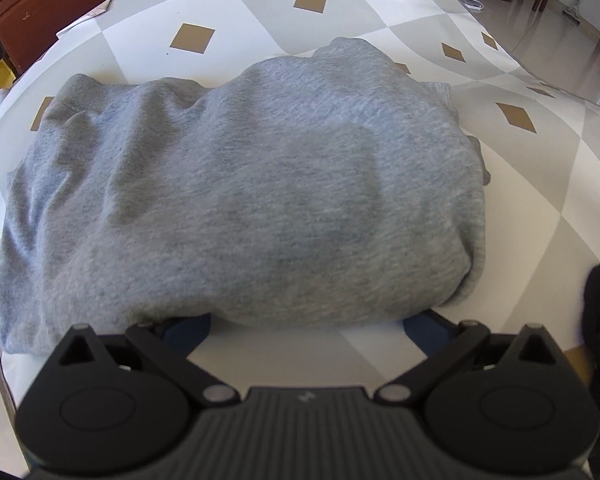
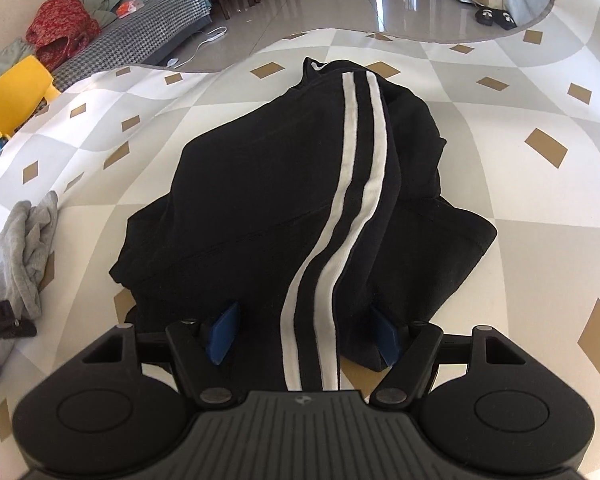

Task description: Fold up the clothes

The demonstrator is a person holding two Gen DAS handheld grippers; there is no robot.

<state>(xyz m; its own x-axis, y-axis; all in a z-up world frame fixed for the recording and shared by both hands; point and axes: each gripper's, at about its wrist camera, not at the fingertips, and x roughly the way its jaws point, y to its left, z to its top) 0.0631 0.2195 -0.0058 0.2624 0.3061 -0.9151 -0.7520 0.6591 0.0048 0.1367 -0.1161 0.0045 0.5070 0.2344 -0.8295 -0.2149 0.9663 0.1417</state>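
Note:
A grey sweatshirt (image 1: 240, 184) lies folded in a thick bundle on the checked tablecloth (image 1: 260, 4). My left gripper (image 1: 306, 326) is open at its near edge, and the blue fingertips are partly hidden under the cloth. A black garment with two white stripes (image 2: 300, 184) lies bunched on the same cloth. My right gripper (image 2: 306, 336) is open, its blue pads (image 2: 222, 334) on either side of the garment's near end, where the stripes run between them. A corner of the grey sweatshirt (image 2: 20, 248) shows at the left of the right wrist view.
The table edge runs at the far side, with a shiny tiled floor (image 2: 340, 0) beyond it. A yellow chair (image 2: 12, 96), a sofa with clothes (image 2: 140, 28) and wooden chairs stand off the table. A wooden cabinet (image 1: 40, 4) is at the far left.

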